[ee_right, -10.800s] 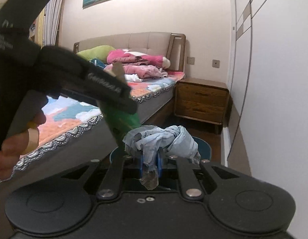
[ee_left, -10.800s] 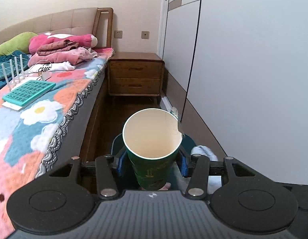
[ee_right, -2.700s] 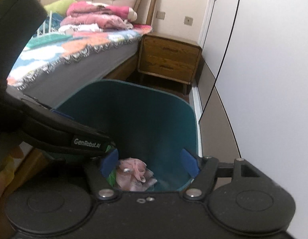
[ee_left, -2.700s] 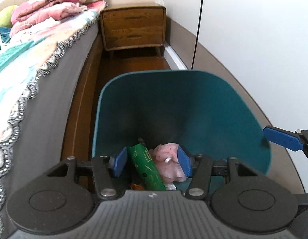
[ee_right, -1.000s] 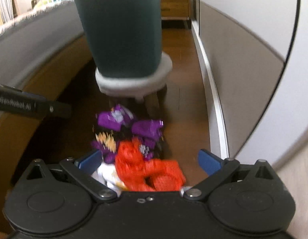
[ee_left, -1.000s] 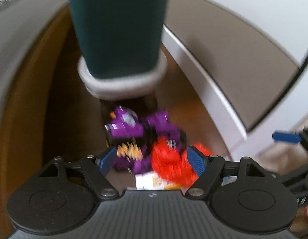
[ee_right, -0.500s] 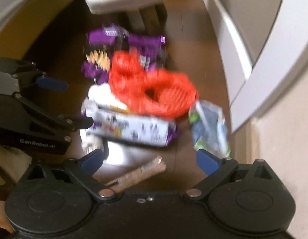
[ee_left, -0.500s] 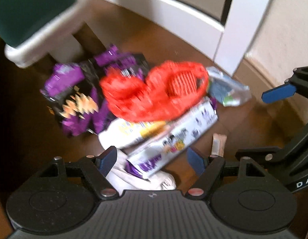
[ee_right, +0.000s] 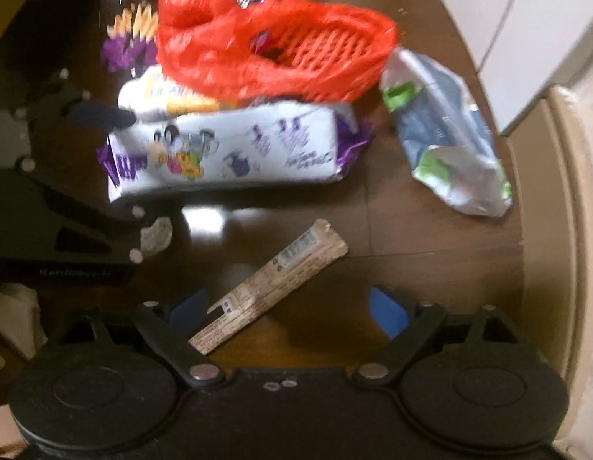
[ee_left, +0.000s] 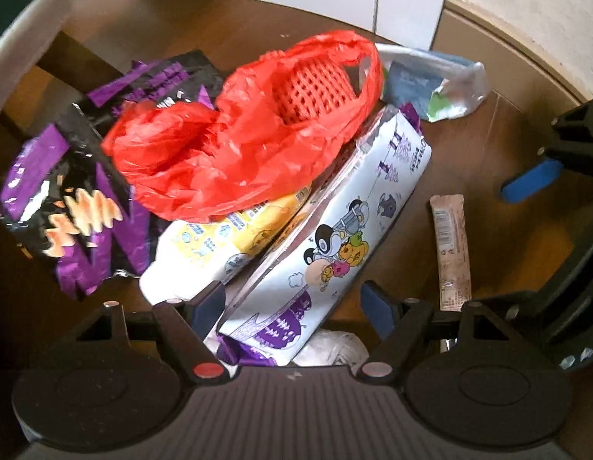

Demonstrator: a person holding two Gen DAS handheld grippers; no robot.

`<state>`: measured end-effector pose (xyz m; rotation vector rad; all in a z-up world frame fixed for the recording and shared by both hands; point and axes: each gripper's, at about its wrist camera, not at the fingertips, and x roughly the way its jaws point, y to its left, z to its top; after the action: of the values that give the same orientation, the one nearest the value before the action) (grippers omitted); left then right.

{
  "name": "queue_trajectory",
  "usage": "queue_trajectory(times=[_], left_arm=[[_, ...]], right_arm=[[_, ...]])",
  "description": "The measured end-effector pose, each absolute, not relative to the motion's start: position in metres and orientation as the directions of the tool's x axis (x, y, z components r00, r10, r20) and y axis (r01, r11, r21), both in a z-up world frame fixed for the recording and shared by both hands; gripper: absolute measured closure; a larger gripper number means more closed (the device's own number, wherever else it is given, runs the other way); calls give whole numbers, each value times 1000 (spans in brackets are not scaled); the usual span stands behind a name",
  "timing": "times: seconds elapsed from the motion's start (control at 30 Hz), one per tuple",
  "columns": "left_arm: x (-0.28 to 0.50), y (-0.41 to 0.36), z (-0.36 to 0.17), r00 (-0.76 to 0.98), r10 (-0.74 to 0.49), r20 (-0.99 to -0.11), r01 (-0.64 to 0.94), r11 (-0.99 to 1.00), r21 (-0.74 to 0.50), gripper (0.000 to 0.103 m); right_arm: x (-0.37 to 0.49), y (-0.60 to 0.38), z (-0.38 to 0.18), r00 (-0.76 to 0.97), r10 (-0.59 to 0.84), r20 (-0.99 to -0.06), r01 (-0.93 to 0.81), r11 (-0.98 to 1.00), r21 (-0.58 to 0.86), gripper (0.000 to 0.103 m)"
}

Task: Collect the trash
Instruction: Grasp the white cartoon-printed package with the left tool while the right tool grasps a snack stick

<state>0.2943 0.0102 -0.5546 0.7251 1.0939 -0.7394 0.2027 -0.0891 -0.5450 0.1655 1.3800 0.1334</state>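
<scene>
Snack wrapper [ee_right: 271, 285]: flat brown strip on the floor, alone, near the pile; looks light, thin and crinkly, best pinched across its near end.
Cartoon pack [ee_left: 327, 245]: white, soft-sided, leaning on the yellow pack [ee_left: 223, 237]; probably light and squashy, take it by the near end.
Red bag [ee_left: 250, 130]: on top of the pile, flimsy.
Right gripper [ee_right: 286, 312]: pointing steeply down, jaws wide and closing, wrapper's end between them, not pinched yet.
Left gripper [ee_left: 292, 306]: steeply down over the cartoon pack, jaws wide, pack's end between, no squeeze visible.
</scene>
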Motion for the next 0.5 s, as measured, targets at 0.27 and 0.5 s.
queue_trajectory(times=[0.27,0.5], left_arm=[[299,1,-568,264,-158,-951,830,540,141,26],[295,-2,-577,261,-143,-955,841,519,152,26]], right_arm=[[207,-66,-561,180,111,-977,46,992,121,24],[206,-40,-566,192,68,-979,-26,998,64,24]])
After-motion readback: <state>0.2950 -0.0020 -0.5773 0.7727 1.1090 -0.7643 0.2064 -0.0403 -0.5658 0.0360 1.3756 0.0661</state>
